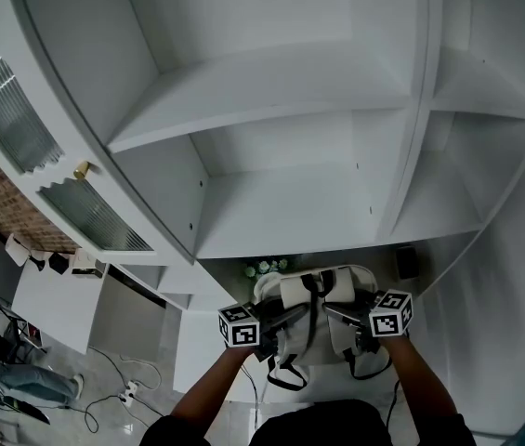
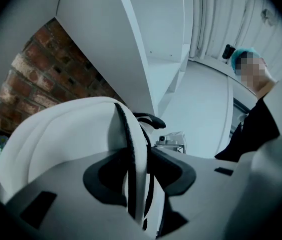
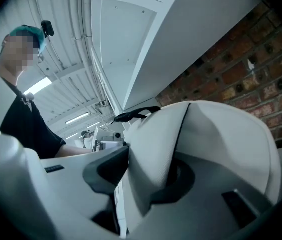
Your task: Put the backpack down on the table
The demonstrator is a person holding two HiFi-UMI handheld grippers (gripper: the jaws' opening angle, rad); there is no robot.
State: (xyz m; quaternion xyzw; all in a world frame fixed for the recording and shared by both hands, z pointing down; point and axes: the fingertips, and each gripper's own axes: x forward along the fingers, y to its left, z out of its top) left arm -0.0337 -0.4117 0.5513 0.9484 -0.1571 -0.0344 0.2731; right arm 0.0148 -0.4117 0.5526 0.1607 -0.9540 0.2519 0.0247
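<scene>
1. Ribbed-glass cabinet door [image 1: 95, 216] at far left; what lies behind the glass cannot be made out;
2. left gripper [image 1: 285, 316] pinches a black-edged strap [image 2: 130, 149] of the white backpack [image 1: 295, 291];
3. the backpack is held between both grippers, in front of the white shelf unit [image 1: 281, 203]; whether it rests on anything cannot be told;
4. right gripper [image 1: 338, 316] is clamped on a padded white shoulder strap [image 3: 150, 149].

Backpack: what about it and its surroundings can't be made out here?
Head view: whether the backpack touches any surface; its own bulk hides what lies beneath.
Head view: small green-and-white things behind it, too small to identify.
Gripper views: left claw and right claw, each shut on the backpack, block its lower part.
</scene>
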